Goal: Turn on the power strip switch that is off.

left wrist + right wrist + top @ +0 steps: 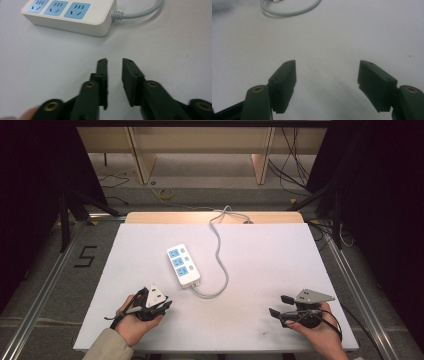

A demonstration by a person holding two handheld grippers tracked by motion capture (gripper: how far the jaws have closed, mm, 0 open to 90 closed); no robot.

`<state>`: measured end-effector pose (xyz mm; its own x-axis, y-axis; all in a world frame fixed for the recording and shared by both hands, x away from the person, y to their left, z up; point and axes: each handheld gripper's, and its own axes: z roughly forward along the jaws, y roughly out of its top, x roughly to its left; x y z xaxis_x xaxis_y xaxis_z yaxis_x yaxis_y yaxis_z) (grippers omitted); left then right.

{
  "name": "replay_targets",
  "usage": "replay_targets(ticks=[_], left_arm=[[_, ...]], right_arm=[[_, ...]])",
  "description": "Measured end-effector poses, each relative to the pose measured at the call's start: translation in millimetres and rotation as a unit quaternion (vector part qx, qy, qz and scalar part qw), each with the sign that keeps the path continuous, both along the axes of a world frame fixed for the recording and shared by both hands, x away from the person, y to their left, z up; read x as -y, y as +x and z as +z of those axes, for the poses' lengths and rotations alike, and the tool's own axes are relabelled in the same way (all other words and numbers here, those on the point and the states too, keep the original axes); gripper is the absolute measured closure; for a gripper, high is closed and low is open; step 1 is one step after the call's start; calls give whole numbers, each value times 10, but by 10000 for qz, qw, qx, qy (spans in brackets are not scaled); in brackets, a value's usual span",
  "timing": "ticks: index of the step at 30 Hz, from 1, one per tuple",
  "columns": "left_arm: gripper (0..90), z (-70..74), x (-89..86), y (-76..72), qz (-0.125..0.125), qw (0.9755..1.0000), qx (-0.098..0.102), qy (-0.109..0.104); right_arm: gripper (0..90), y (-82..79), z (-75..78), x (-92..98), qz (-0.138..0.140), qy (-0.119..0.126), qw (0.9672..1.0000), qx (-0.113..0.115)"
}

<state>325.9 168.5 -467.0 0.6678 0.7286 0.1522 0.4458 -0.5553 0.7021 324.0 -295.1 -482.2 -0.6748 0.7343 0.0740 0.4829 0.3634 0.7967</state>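
With the left gripper (114, 62) empty and narrowly parted and the right gripper (327, 71) empty and spread wide, any grasp of the white three-socket plastic power strip (183, 265) likely wants the left jaws opened wider first.

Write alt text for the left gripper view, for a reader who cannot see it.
Two black jaws of the left claw rise from the bottom edge, a narrow gap between them and nothing held, above a white table. Beyond them lies a white power strip with three blue sockets, its grey cable running off to the upper right.
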Motion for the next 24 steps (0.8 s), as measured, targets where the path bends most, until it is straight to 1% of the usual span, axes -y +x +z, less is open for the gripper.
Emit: replay_targets(ticks=[2,4,9,11,15,16,17,21,22,24], left_arm=[[892,19,-14,7,45,10000,-22,31],[894,37,-19,10,96,9999,-105,6],[896,67,11,14,172,9996,-217,-76],[896,81,24,29,212,9994,-221,-139],[896,105,49,65,241,9993,-220,-158],[896,112,49,77,246,9994,-213,-127],[896,117,56,85,285,9992,-226,-159],[896,129,70,115,329,9989,-268,-181],[896,137,69,124,318,9989,-295,-157],[896,143,78,137,360,9987,-294,-189]], right_arm=[[321,1,-1,1,4,4,10000,9],[322,-1,-1,-1,-2,6,10000,7],[322,-2,0,-5,0,-1,10000,4],[321,-1,0,-5,1,5,10000,11],[321,-2,1,-7,0,1,10000,9],[321,-3,1,-7,1,2,10000,4],[322,-2,0,-7,3,1,10000,9],[322,-1,-1,-8,5,4,10000,4],[322,-2,-1,-10,3,4,10000,-2],[321,-3,-1,-12,-2,3,10000,1]])
